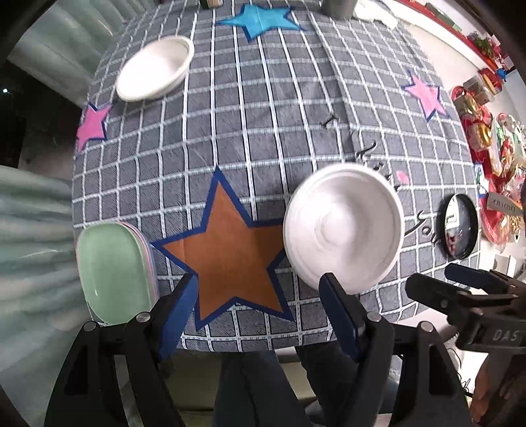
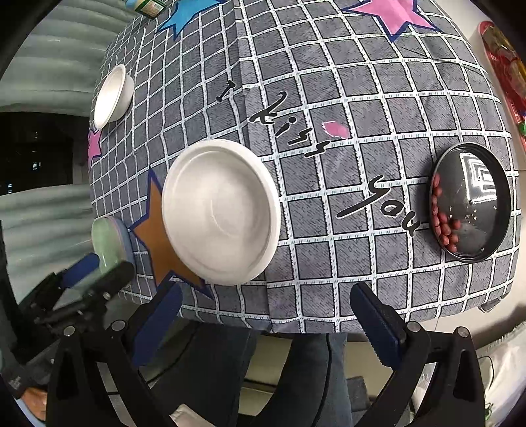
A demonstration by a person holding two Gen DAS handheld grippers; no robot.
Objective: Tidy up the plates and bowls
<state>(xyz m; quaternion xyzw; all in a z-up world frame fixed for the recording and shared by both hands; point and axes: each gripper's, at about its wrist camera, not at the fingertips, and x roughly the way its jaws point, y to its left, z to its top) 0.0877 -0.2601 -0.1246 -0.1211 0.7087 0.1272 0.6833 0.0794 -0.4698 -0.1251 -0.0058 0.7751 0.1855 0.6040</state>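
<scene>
A white plate (image 1: pixel 343 226) lies near the table's front edge, beside the orange star; it also shows in the right wrist view (image 2: pixel 221 212). A white bowl (image 1: pixel 154 68) sits at the far left; it shows in the right wrist view too (image 2: pixel 111 96). A stack of plates with a green one on top (image 1: pixel 113 262) sits at the front left corner, also seen from the right wrist (image 2: pixel 108 241). My left gripper (image 1: pixel 259 305) is open and empty over the front edge, between stack and white plate. My right gripper (image 2: pixel 268 315) is open and empty, just before the front edge.
A black dish with red beans (image 2: pixel 470 203) sits at the front right, also in the left wrist view (image 1: pixel 460 226). The table wears a grey checked cloth (image 1: pixel 263 131) with stars. Red packaged goods (image 1: pixel 493 141) lie beyond the right edge. A can (image 1: pixel 338 8) stands at the back.
</scene>
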